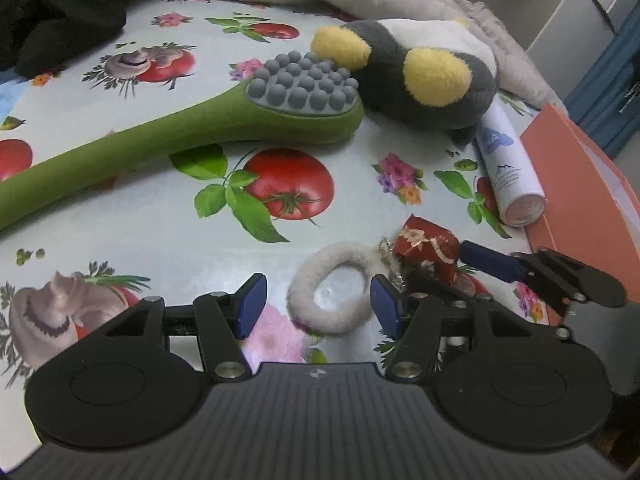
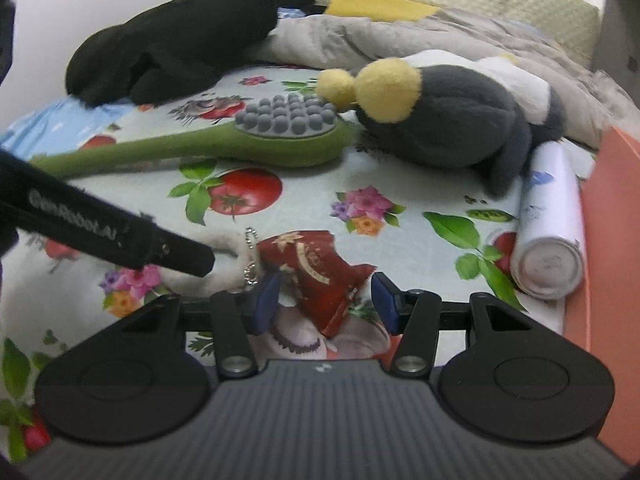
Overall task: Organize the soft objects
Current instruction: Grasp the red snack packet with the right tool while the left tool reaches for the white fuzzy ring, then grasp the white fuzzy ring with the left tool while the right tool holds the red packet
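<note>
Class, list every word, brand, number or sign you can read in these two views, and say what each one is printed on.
"GenRobot.AI": white letters on the left hand-held gripper, seen from the right wrist view.
Print on the white spray can: blue logo and small text, too blurred to read.
Small emblem on each camera housing: no readable letters.

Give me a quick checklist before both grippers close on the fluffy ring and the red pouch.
1. Left gripper open: ok, blue pads stand apart.
2. Fluffy ring between the left pads: ok, part of it lies in the gap, nothing pressing yet.
3. Right gripper open: ok.
4. Red pouch between the right pads: ok, its lower end sits in the gap.
5. Ring and pouch separate: not ok, a small chain seems to join them.
6. Grippers clear of each other: cannot tell, they are very close together.
</note>
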The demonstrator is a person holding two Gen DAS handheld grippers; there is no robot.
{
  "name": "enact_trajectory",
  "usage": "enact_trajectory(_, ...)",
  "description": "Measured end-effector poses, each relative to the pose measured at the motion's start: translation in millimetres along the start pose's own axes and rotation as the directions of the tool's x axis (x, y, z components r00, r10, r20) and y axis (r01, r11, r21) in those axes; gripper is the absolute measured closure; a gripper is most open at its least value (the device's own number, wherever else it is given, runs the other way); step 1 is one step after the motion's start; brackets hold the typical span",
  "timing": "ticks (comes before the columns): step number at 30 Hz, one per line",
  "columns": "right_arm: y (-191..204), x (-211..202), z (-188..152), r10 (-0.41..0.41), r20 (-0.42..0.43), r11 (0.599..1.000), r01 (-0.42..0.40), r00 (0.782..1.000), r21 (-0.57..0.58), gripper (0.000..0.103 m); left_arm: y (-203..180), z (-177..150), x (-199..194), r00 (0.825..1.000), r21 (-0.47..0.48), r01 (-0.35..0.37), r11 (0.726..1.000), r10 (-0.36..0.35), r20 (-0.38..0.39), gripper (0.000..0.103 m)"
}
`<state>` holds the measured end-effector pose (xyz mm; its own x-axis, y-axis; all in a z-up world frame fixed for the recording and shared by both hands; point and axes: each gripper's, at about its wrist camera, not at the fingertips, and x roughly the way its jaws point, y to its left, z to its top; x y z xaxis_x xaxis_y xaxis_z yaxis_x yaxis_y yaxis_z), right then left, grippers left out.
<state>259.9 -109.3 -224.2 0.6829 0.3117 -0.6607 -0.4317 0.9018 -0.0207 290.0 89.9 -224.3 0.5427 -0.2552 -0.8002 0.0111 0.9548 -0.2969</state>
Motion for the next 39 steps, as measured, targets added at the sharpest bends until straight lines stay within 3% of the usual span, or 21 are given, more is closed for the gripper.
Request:
enact_trajectory(3, 2.5, 9.1, 0.0, 0.023, -0.001, 0.999, -0.023, 1.0, -0.037, 0.049, 2.6, 0.4, 1.1, 1.0, -0.009, 0.018, 1.0, -0.018, 0.003, 0.04)
enact_trajectory(12, -4.4, 17.1, 0.4, 0.051, 0.019, 0.999, -0.052, 0.999, 0.007, 0.053, 4.0, -1.9, -1.4, 0.999, -0.001, 0.035, 0.999, -0.035, 0.008, 0.04)
enact_trajectory(19, -8.7, 7.4, -3.5, 0.014, 0.002, 1.0, -0.014, 1.0, 0.005, 0.053, -4.7, -6.4, -3.8, 0.999, 0.039, 0.041, 0.998, -0.041, 0.003, 0.024)
enact_trajectory(28, -13.9, -14.0, -20.5, -0.058, -0.027, 0.998, 0.057, 0.998, -0.007, 0.053, -33.4, -14.5, 7.7, 0.998, 0.207, -0.069, 0.976, 0.064, 0.031, 0.025)
enact_trajectory(31, -14.1, -20.2, -25.9, -0.066, -0.03, 0.998, 0.066, 0.997, 0.004, 0.053, -42.1, -15.2, 13.1, 0.992, 0.258, -0.125, 0.958, 0.12, 0.035, 0.033)
enact_trajectory(34, -11.3, -24.0, -28.3, -0.072, -0.031, 0.997, 0.071, 0.997, -0.005, 0.053, -44.4, -13.5, 14.1, 0.988, 0.251, -0.154, 0.956, 0.148, 0.043, 0.052)
enact_trajectory(37, -11.0, -27.5, -29.2, -0.074, -0.033, 0.997, 0.073, 0.997, -0.006, 0.053, -44.2, -10.8, 13.6, 0.984, 0.235, -0.176, 0.956, 0.17, 0.044, 0.081)
enact_trajectory(39, -11.8, -30.4, -29.5, -0.075, -0.035, 0.997, 0.075, 0.997, 0.0, 0.053, -41.8, -9.7, 11.0, 0.984, 0.204, -0.177, 0.963, 0.172, 0.041, 0.084)
